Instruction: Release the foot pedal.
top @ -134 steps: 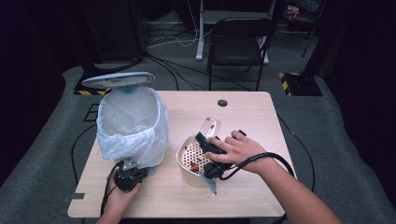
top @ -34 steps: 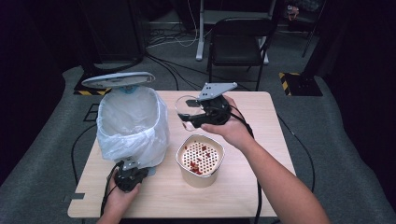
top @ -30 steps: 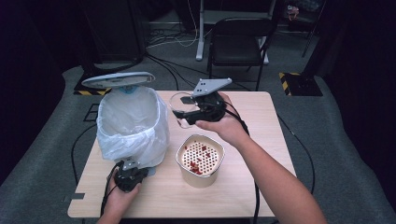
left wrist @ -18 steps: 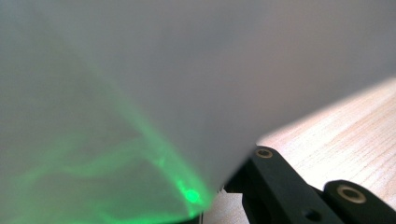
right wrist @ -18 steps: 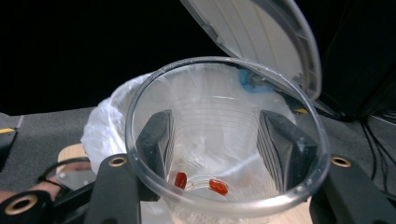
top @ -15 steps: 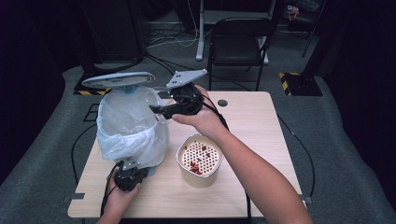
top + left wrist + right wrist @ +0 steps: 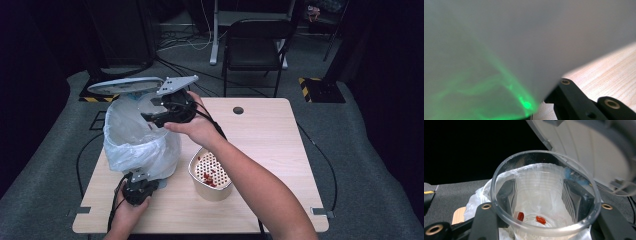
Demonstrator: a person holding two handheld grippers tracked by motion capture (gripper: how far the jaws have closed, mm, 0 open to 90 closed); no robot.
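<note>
Left gripper (image 7: 136, 190) is sitting at the table's (image 7: 280, 150) near-left edge, jaws closed, pinching the thin bin liner (image 7: 132, 142) at the foot of the bin. Right gripper (image 7: 159, 116) is clamping a clear plastic cup (image 7: 544, 202) by its side walls and holding it over the open bin; two red bits are lying in the bottom. The cup is probably light, thin and crushable, so mid-wall with gentle pressure suits it; the strainer bowl (image 7: 212, 175) is standing to the right.

clear cup (image 7: 544, 195) with 2 red bits, over white-lined bin (image 7: 135, 140)
</note>
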